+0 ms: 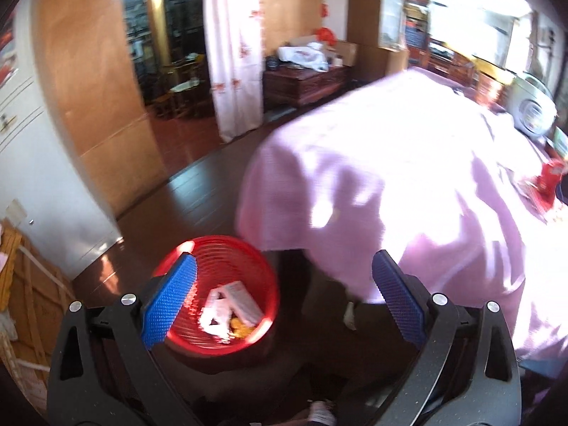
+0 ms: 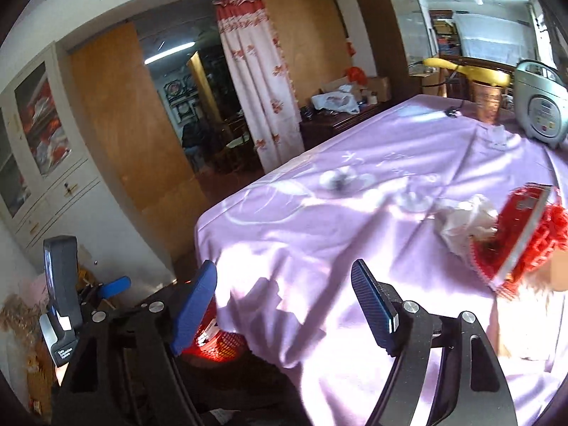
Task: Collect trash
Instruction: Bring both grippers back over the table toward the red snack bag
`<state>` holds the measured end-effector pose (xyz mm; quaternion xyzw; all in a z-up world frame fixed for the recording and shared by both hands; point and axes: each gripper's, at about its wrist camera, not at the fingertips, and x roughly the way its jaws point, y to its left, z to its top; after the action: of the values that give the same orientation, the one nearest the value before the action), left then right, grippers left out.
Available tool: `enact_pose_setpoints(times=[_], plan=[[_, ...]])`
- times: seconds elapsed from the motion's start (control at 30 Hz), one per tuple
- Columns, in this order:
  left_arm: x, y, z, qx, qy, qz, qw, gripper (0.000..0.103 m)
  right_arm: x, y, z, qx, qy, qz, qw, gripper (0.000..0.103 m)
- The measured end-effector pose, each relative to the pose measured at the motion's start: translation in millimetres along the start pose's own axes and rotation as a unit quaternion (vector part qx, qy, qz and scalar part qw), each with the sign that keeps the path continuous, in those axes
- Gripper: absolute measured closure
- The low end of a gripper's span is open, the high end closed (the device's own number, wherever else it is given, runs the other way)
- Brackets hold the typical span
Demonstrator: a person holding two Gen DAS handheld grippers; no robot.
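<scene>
Trash (image 1: 227, 310) lies inside the red basket (image 1: 264, 273) on the dark floor, just below and between the spread fingers of the left tongs (image 1: 284, 301): white crumpled paper, a flat white pack and something yellow. The right tongs (image 2: 284, 305) are spread too, holding nothing, above the pink tablecloth (image 2: 355, 213); a red wrapper (image 2: 511, 241) with white paper (image 2: 465, 220) lies to their right.

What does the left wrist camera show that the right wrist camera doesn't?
Only the left wrist view looks down into the red basket, showing the white wrappers lying inside. Only the right wrist view shows the crumpled white paper on the table and the grey cooker. Both share the pink tablecloth and flowered curtain, and each shows its own gripper open and empty.
</scene>
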<state>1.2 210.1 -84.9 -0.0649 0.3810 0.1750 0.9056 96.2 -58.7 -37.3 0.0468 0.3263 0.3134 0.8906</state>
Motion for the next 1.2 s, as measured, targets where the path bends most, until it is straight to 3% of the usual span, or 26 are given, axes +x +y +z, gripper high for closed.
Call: enact_pose_setpoints(times=[0.17, 0.4, 0.73, 0.87, 1.2], plan=[[-2, -45, 7, 0.041, -0.001, -0.035, 0.9985, 0.008, -35, -53, -3, 0.051, -0.043, -0.058, 0.996, 0.026], [-2, -118, 21, 0.099, -0.007, -0.089, 0.9911, 0.008, -69, -124, -17, 0.119, -0.073, -0.129, 0.982, 0.026], [6, -219, 40, 0.164, -0.014, -0.158, 0.9735, 0.008, -87, -174, -34, 0.114, -0.070, -0.238, 0.962, 0.026], [9, -255, 43, 0.188, -0.010, -0.187, 0.9641, 0.008, -89, -194, -40, 0.137, -0.067, -0.231, 0.961, 0.026], [19, -319, 36, 0.246, -0.002, -0.214, 0.9453, 0.008, -91, -207, -42, 0.157, -0.067, -0.191, 0.967, 0.025]])
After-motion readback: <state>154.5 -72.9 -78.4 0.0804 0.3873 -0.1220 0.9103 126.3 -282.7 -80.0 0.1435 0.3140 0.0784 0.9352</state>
